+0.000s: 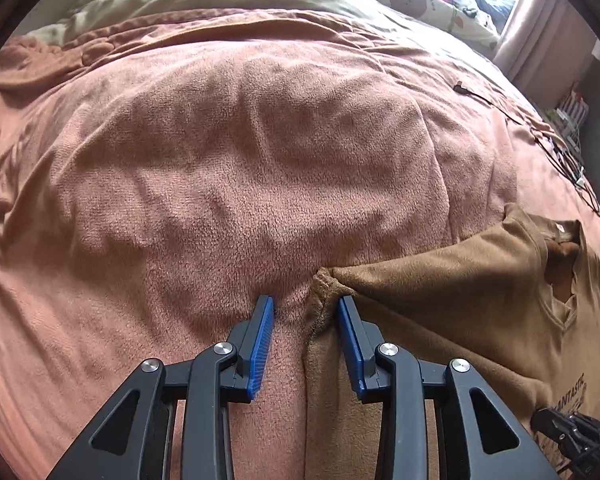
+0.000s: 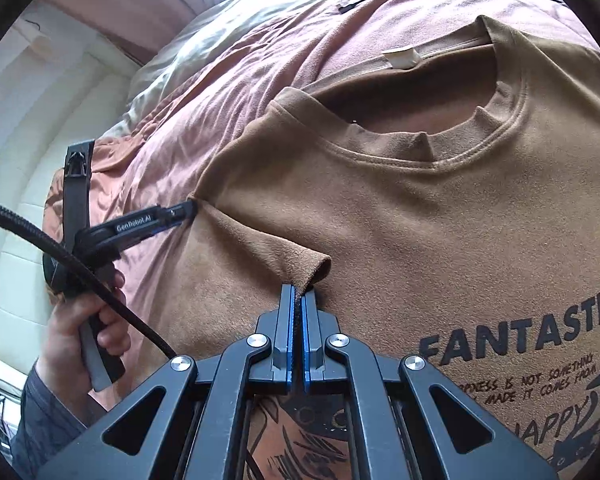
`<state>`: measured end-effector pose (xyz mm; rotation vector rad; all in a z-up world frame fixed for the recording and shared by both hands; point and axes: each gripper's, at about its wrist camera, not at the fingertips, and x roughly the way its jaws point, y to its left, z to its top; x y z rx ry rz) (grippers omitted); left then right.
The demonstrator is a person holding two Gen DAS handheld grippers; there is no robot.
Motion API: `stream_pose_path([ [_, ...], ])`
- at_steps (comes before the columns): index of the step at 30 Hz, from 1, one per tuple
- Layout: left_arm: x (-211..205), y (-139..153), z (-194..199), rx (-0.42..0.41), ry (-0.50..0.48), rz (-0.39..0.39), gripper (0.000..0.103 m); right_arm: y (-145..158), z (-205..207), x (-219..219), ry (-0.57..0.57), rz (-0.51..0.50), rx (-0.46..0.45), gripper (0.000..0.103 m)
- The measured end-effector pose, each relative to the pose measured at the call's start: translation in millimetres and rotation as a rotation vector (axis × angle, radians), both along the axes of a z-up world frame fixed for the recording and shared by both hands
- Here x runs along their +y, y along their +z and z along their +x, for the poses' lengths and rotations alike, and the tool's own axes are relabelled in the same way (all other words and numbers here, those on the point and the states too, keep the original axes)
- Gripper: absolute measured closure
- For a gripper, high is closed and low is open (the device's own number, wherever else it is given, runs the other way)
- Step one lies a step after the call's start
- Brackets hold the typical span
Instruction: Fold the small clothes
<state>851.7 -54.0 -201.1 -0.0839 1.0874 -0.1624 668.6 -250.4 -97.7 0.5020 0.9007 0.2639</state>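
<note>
- While a brown T-shirt (image 2: 440,216) lies face up on a pink fleece blanket (image 1: 228,168) covering a bed, the fold looks to be at its sleeve stage: the short sleeve (image 2: 284,252) is pulled inward over the chest.
- Right gripper (image 2: 298,300): jaws nearly shut, pinching the sleeve's hem edge, w/ a thin line of cloth visible between the blue pads.
- Left gripper (image 1: 306,306): jaws apart at medium width, nothing clamped. One fingertip touches the shirt's folded side edge near the shoulder; the other rests on bare blanket.
- Judged next move: right needs to lay the sleeve flat across the chest & let go; left prob. needs to pin or grip the side edge so the body doesn't drag along.
- A hand (image 2: 80,332) holds the left gripper's handle, seen in the right wrist view; its tip sits at the armpit seam.
- Hard to see: shirt's lower half & far sleeve are cut off. Chest print partly hidden by the gripper; "FANTASTIC" reads, the smaller text only in part. Thin black cables (image 1: 548,140) lie on the blanket; can't tell what they connect to.
</note>
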Motion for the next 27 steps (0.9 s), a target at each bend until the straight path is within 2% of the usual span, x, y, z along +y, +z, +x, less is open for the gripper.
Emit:
stream_pose_path([
  [2,-5.5,7.5,-6.3,-0.012,-0.034,0.025,0.065,3.1,-3.4,-2.9,-0.025,-0.033,0.01,0.102],
  [5,-4.6,14.2,-22.6,-0.007,-0.085,0.03,0.054,5.3,-11.2,-7.6,-0.01,-0.018,0.017,0.102],
  [9,4.8,13.9,-47.6,0.017,-0.099,0.029,0.054,11.8,-26.4,-0.6,0.029,-0.027,0.009,0.1],
  [10,8.3,13.4,-56.3,0.028,-0.102,0.022,0.054,13.6,-28.5,1.0,0.035,-0.034,0.009,0.096],
  [12,11.6,13.8,-67.7,0.032,-0.103,0.014,0.054,18.1,-36.2,6.1,0.042,-0.044,0.007,0.075],
  [13,14.6,14.4,-78.0,0.036,-0.106,0.009,0.054,21.3,-40.8,8.4,0.044,-0.041,-0.001,0.055],
  [14,16.0,15.1,-83.6,0.038,-0.107,0.004,0.054,24.4,-43.7,10.1,0.043,-0.043,-0.008,0.046],
  [18,24.0,19.5,-114.8,0.041,-0.108,-0.027,0.054,33.5,-56.4,16.8,0.047,-0.045,-0.001,0.046],
  [23,26.1,17.4,-152.3,0.063,-0.131,-0.03,0.054,44.9,-85.6,19.1,0.039,-0.041,0.008,0.046],
  [27,30.8,2.3,-175.8,0.111,-0.108,0.037,0.054,60.9,-121.2,16.7,0.041,-0.068,0.01,0.046],
])
